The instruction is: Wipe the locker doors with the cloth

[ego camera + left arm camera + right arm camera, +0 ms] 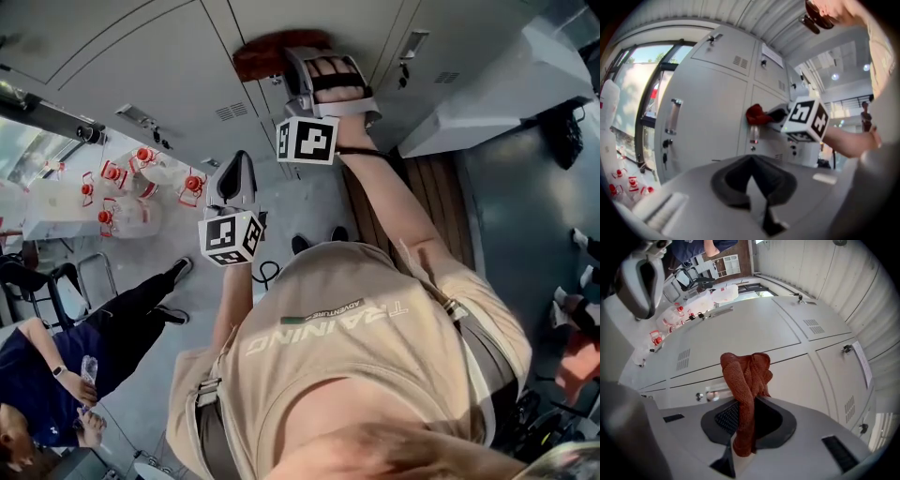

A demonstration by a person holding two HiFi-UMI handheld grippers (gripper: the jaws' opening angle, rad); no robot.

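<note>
Against the bank of grey locker doors (740,329), the right arm reaches out while the left hangs back, so the right side is much the nearer to the work. All the doors in view are closed, and what the lockers hold is hidden. On the floor by the window stands a cluster of clear jugs with red caps (141,173); whether they are full I cannot tell.

The right gripper (744,404) is clamped on the red cloth (743,371), which runs as a twisted strip out along the jaws and bunches into a wad at its far end. That wad lies straight ahead of the gripper and appears to rest on the door panel, just beside a small door handle (715,394). The next stroke likely means sliding the wad across the flat panel, away from the handle.

The left gripper (751,159) has its jaws drawn together on nothing, pointing toward the lockers from well apart.
</note>
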